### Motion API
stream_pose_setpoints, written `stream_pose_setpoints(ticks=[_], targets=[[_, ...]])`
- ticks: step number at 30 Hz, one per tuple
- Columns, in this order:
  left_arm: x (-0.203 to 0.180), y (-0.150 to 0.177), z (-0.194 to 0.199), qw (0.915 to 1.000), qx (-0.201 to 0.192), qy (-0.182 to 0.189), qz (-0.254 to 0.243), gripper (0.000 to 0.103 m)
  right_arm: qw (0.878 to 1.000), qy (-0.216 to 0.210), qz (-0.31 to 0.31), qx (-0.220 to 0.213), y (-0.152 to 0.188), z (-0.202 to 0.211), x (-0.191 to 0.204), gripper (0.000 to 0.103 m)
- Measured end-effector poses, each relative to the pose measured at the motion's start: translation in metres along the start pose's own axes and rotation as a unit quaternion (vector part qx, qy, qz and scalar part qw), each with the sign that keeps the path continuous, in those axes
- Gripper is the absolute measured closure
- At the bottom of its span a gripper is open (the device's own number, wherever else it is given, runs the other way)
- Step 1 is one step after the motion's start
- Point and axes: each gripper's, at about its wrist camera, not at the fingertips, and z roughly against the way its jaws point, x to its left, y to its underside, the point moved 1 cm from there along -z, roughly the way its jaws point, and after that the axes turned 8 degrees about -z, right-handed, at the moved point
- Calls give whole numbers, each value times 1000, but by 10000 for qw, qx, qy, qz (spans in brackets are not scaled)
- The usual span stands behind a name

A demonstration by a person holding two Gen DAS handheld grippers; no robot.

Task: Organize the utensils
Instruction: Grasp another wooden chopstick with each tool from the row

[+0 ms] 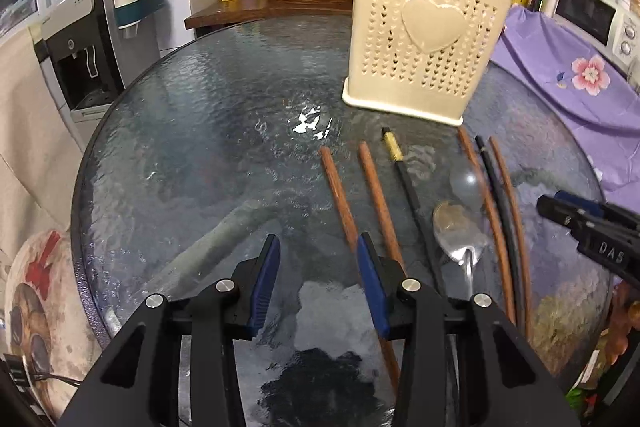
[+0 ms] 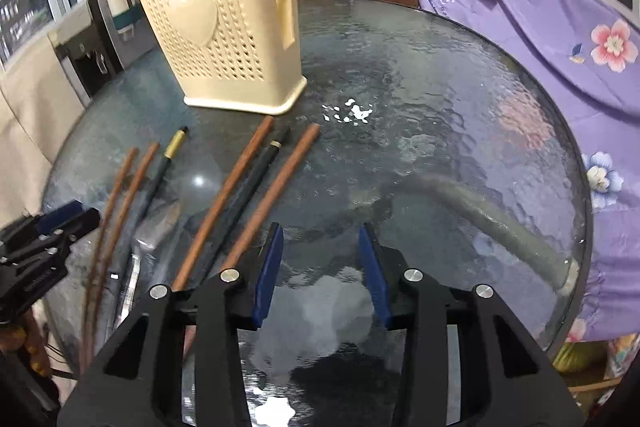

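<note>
The left hand-held gripper hovers part-open and empty over the glass tabletop, as does the right hand-held gripper. Chopsticks and a metal spoon lie before the upright cream utensil holder. Only the right view shows its side handle slot.
</note>
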Motion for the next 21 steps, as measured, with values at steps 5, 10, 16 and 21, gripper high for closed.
stream_pose_setpoints(ticks=[5,10,16,21], targets=[[-5,-6,-3,10000,-10,10,-21,64,9998,-168,-32,68,-6,-8,13,63],[-6,-5,-8,10000,39,23,10,64,9998,-96,13,197,-12,-21,25,63],[-7,-5,-11,10000,75,20,3,64,9992,123,292,232,-7,-26,30,67],[-6,-7,-15,9999,111,36,-27,64,9972,108,675,294,-8,-27,25,84]])
